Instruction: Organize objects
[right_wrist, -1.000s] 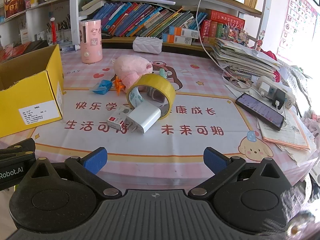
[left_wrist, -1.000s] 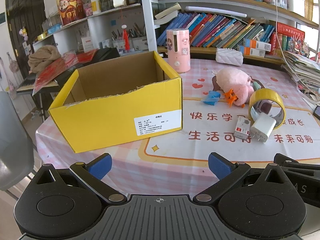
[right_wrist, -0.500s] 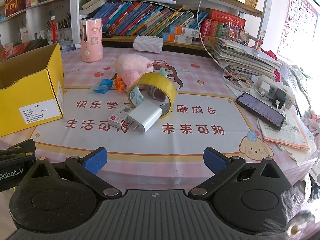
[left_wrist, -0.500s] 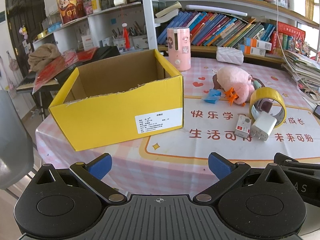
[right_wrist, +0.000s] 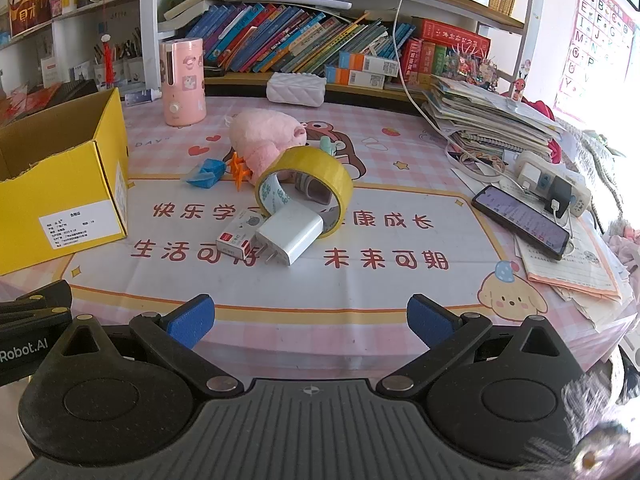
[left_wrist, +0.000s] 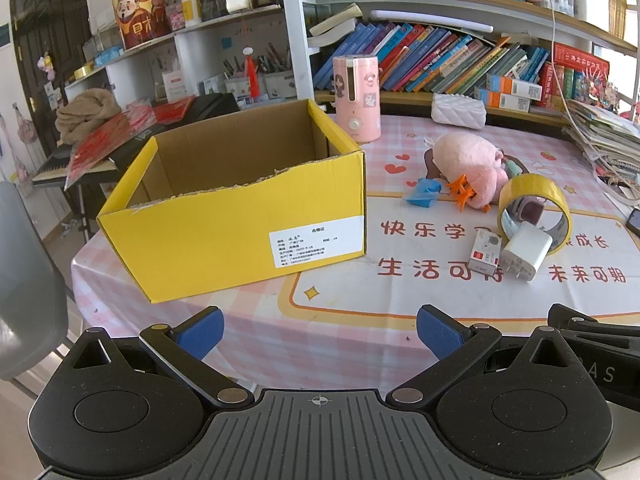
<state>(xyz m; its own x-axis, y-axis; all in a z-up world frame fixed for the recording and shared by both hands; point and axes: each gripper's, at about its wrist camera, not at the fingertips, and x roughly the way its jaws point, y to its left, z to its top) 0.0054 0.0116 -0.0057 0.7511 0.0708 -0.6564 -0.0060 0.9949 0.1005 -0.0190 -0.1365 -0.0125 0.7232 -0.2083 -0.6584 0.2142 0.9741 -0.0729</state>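
Sorting not yet begun
Yellow cardboard box (left_wrist: 240,216) looks empty; tape roll (right_wrist: 306,184), charger (right_wrist: 290,237), plush (right_wrist: 264,136) wait at two o'clock; left claw (left_wrist: 319,330), right claw (right_wrist: 310,318) agape, empty.

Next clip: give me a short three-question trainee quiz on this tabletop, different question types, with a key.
1. True or false: the yellow box already holds the pink plush toy.
2. Which item leans on the yellow tape roll? A) white charger B) phone C) pink canister
3. Fill in: both the left gripper and right gripper are ____, holding nothing.

Key: 1 false; 2 A; 3 open.
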